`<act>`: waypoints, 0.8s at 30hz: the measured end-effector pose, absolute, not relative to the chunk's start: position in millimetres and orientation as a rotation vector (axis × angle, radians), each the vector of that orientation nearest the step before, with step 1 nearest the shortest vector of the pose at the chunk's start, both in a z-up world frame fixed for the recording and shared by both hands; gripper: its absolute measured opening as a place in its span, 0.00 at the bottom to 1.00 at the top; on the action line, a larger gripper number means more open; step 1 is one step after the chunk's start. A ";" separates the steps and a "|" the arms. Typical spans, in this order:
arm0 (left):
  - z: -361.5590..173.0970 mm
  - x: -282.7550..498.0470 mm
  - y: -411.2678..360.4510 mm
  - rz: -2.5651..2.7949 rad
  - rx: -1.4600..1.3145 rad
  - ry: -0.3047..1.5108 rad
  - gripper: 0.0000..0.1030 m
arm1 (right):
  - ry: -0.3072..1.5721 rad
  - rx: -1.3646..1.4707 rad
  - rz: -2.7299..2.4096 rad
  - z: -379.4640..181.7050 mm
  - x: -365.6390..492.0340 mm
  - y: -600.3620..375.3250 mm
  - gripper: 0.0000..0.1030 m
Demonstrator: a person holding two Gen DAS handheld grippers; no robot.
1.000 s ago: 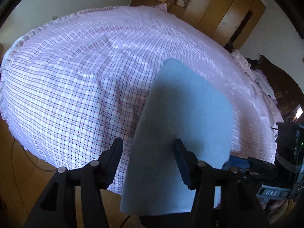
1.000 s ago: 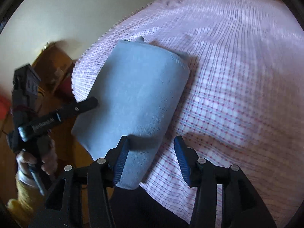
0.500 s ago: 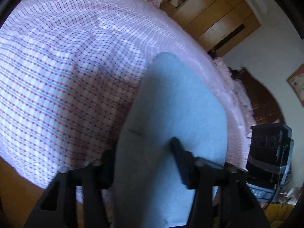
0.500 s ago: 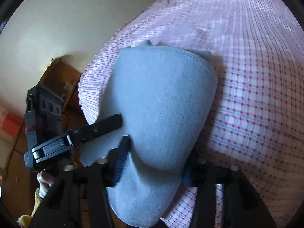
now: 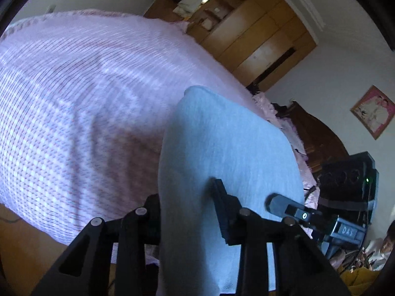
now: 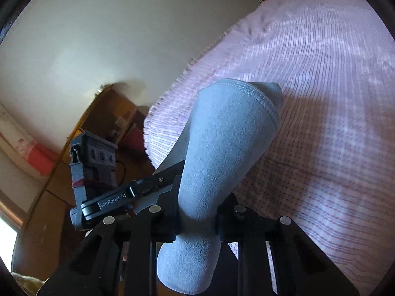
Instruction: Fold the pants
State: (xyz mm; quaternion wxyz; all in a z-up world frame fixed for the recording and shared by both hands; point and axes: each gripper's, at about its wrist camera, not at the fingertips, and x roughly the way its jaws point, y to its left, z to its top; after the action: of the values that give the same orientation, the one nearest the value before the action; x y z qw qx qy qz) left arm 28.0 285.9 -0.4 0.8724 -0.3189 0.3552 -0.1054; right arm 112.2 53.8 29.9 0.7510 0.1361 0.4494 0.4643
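The light blue-grey pants (image 5: 229,148) lie folded lengthwise on the pink checked bed cover (image 5: 74,98), with the near end raised off it. My left gripper (image 5: 187,204) is closing its jaws, and the cloth fills the gap between its pads. In the right wrist view the pants (image 6: 227,135) narrow into a bunch squeezed between the pads of my right gripper (image 6: 198,212), whose jaws are also closing. A stitched hem shows at the far end. Each view catches the other gripper's finger against the cloth's side: the right one (image 5: 291,209) and the left one (image 6: 153,185).
The bed cover (image 6: 333,98) stretches far beyond the pants. A wooden wardrobe (image 5: 259,37) stands behind the bed, with a dark wooden headboard (image 5: 316,135) and a framed picture (image 5: 372,111) to the right. A low wooden cabinet (image 6: 106,113) stands by the wall. A person (image 5: 387,241) sits at the lower right.
Both grippers have narrowed onto the near end of the pants and risen, lifting that end off the bed. The right gripper's cloth is now bunched tight.
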 end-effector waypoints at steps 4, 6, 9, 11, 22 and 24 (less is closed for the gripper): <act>26.7 35.5 254.8 -0.267 -0.603 0.703 0.32 | 0.950 0.314 1.017 51.7 114.2 22.3 0.15; 39.6 35.8 237.2 -0.297 -0.564 0.672 0.32 | 0.933 0.331 1.011 62.5 114.9 3.4 0.15; 50.3 44.2 208.9 -0.343 -0.533 0.646 0.32 | 0.899 0.335 0.993 75.9 115.7 -28.6 0.15; 55.0 49.6 192.2 -0.364 -0.513 0.645 0.32 | 0.878 0.318 0.978 81.1 113.8 -47.7 0.15; 51.1 97.2 87.3 -0.443 -0.356 0.715 0.32 | 0.835 0.259 0.936 76.9 127.6 -141.5 0.15; 44.3 105.2 70.3 -0.441 -0.323 0.734 0.32 | 0.843 0.263 0.933 68.9 137.1 -155.2 0.15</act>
State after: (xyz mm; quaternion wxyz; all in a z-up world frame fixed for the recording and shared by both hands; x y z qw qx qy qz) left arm 105.2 70.3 44.3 0.8971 -0.1558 0.3543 -0.2131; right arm 137.1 -155.2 68.9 0.8007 0.1225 0.3931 0.4351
